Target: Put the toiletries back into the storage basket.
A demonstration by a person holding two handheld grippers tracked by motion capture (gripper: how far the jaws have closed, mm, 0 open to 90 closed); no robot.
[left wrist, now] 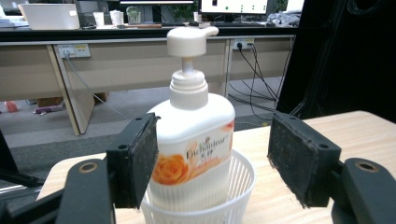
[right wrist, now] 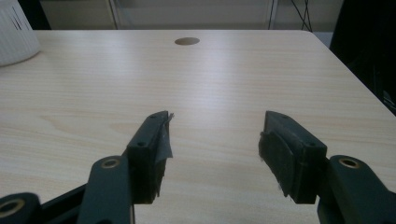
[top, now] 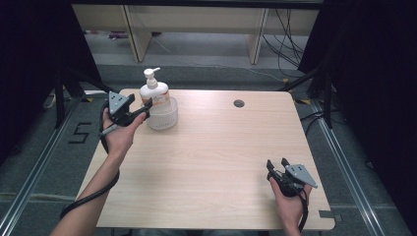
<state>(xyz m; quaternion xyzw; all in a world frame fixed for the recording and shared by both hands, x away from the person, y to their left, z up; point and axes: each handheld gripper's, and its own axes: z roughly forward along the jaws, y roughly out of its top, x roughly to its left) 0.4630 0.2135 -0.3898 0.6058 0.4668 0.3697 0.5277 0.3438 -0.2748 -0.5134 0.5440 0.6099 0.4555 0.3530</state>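
early stage, i'd say — the pump bottle [left wrist: 192, 140] sits upright inside the white ribbed basket [left wrist: 238, 186] at the far left of the table [top: 216, 157], not yet gripped. left gripper [left wrist: 212, 158] has its jaws spread wide around the bottle; one pad looks v. close to it, the other well apart. closing and lifting are left to do. right gripper [right wrist: 212, 154] idles, jaws apart, holding nothing, near the table's front right. label reads roughly "enchanteur" over an orange rose — smaller print too small to read.

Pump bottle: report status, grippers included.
Left gripper open, jaws either side of pump bottle. Bottle upright in white basket. Right gripper open, over bare table.
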